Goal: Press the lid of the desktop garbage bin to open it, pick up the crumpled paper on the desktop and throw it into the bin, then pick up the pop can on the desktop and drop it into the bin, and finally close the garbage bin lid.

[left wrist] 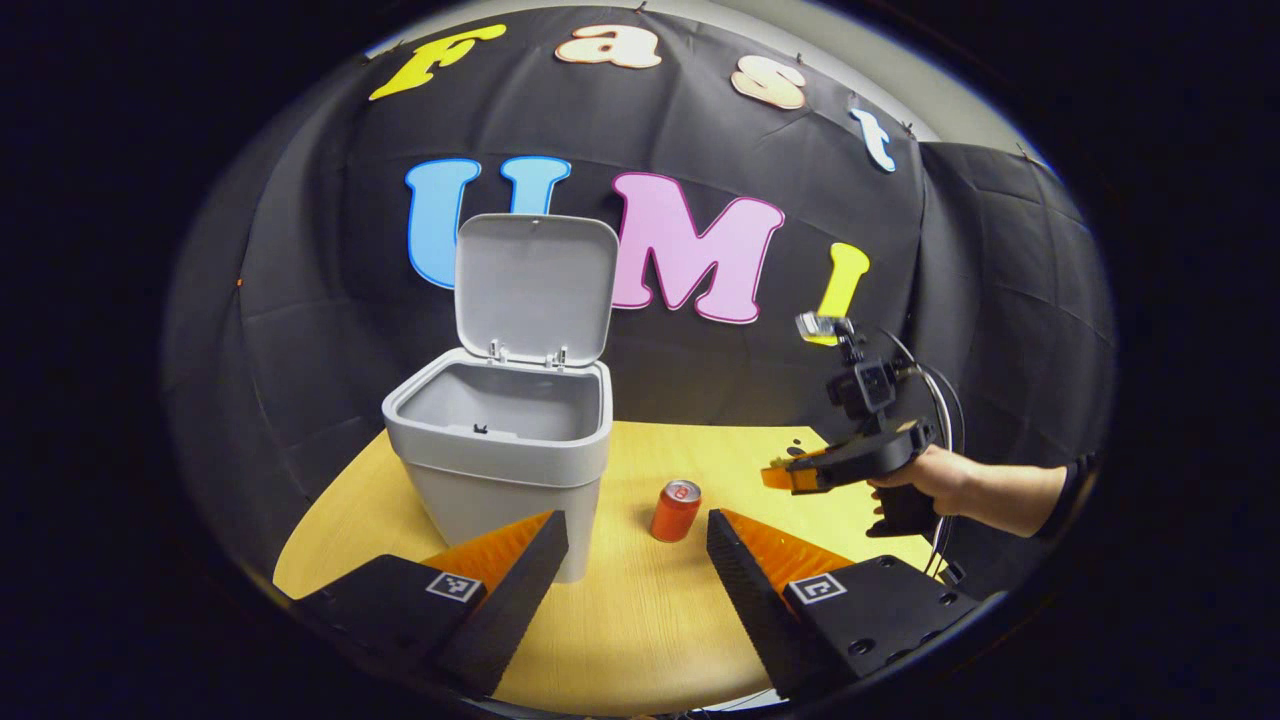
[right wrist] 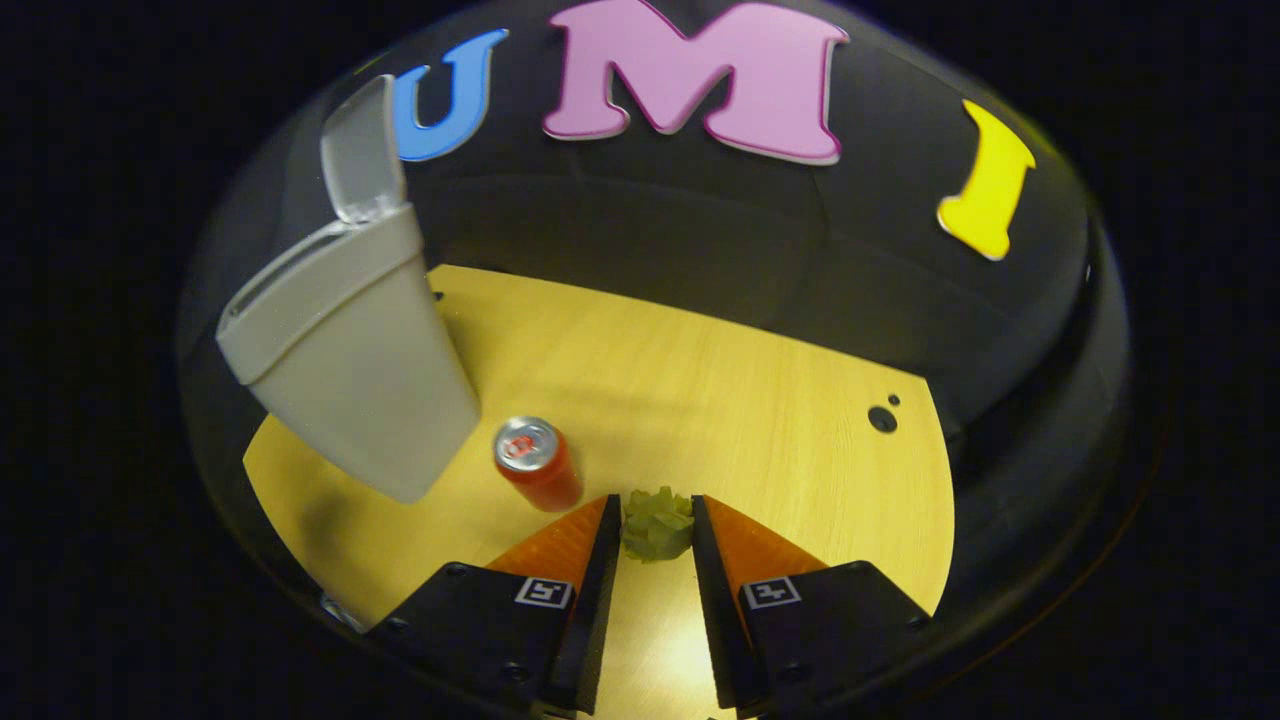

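In the left gripper view the garbage bin (left wrist: 505, 440) stands on the yellow wood-grain desk (left wrist: 640, 620) with its lid (left wrist: 535, 285) swung up and upright against the black cloth wall, so the mouth is open and ready. The left tongs (left wrist: 637, 545) hang spread wide and empty in front of the bin, with the pop can (left wrist: 676, 510) upright on the desk between their tips in this view, though farther off. To the right, a hand (left wrist: 925, 480) carries the right tongs (left wrist: 790, 476) above the desk edge; from here I cannot tell how they stand. In the right gripper view the right tongs (right wrist: 655, 525) are drawn in on the crumpled paper (right wrist: 657, 524), both fingers (right wrist: 600, 545) against its sides, the wad apparently lifted clear of the desk (right wrist: 700, 400). The pop can (right wrist: 537, 463) stands just beside the left finger, and the bin (right wrist: 345, 350) with its raised lid (right wrist: 362, 150) rises beyond it to the left. The step in hand looks like carrying the paper to the bin: it should go well if the pinch is kept firm, the tongs pass above the can rather than brushing it, and release comes only once the wad is over the middle of the opening, short of the upright lid. The desk is smooth and bare but for two small dark holes (right wrist: 882, 418) near its far edge; the booth is closed in by dark draped cloth.
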